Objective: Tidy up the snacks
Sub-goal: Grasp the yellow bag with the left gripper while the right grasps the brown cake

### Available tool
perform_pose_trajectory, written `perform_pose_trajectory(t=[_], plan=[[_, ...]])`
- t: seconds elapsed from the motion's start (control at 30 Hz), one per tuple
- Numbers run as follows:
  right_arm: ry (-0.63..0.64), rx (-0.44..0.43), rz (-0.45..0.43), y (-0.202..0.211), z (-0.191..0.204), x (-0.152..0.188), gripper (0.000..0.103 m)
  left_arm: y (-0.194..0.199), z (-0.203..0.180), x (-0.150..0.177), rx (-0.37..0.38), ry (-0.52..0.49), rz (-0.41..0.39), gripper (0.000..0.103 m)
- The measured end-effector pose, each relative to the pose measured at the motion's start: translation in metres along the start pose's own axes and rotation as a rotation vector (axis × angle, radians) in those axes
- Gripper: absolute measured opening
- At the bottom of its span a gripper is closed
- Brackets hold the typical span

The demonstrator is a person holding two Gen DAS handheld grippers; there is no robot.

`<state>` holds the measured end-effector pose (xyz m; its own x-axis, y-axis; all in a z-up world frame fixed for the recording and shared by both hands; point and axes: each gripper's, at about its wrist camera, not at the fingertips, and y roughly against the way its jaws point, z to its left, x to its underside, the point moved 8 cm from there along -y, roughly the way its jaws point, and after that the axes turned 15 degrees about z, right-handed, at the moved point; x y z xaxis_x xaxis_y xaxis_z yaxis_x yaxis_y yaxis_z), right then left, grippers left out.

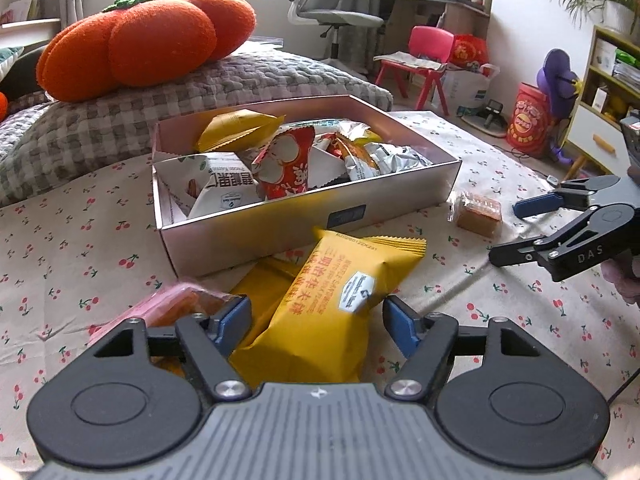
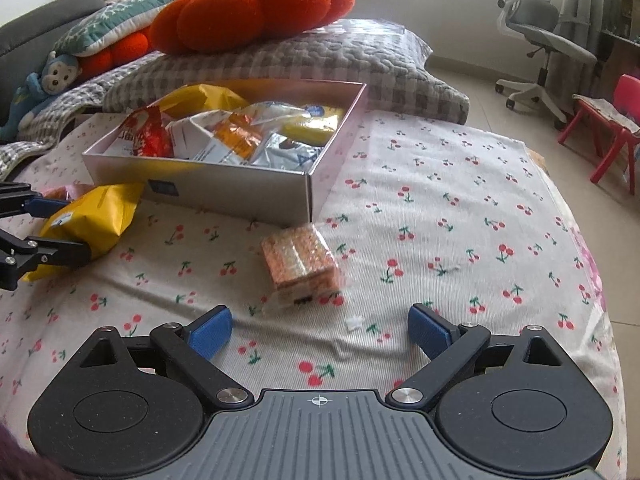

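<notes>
- Left wrist view: the box [image 1: 256,236] is sitting on the cloth [image 1: 80,216], piled with packets. Two yellow packets are lying before it, and the left gripper [image 1: 316,316] is straddling the top yellow packet [image 1: 320,316], fingers not visibly pressing it.
- Right wrist view: the right gripper [image 2: 318,330] is hanging released, nothing between its fingers; one clear-wrapped cake [image 2: 302,264] is lying ahead of it, near the box corner.

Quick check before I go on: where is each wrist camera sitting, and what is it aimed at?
Left wrist: on the left tongs, angled down at the yellow packet between its blue pads, not yet gripped; right tongs at the right edge.
Right wrist: on the right tongs, open, aimed at the wrapped orange cake; left tongs at the left edge.
Shared: snack box, cherry-print cloth, orange cushion.
</notes>
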<state>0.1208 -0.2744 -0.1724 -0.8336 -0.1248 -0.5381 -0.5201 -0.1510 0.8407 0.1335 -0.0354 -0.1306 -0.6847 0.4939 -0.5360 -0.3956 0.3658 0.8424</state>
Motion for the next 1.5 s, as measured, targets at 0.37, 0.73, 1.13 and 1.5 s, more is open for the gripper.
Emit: perform_pose_trajectory(t=[0.37,0.73,1.13,1.5], plan=[[0.014,0.004,-0.016,-0.007,0.002,-0.013,0.094,-0.003,-0.010,-0.005,-0.001,-0.022,0.013,0.055],[0.059,-0.002,-0.029,-0.004,0.012,-0.017,0.073,-0.005,-0.014,-0.005,-0.036,-0.001,0.048,0.042],[0.090,0.006,-0.052,0.005,0.017,-0.021,0.033,-0.002,-0.012,-0.006,-0.055,0.076,0.092,0.039],[0.100,-0.008,-0.053,0.018,0.024,-0.021,0.033,0.008,-0.013,-0.005,-0.034,0.131,0.111,0.038]])
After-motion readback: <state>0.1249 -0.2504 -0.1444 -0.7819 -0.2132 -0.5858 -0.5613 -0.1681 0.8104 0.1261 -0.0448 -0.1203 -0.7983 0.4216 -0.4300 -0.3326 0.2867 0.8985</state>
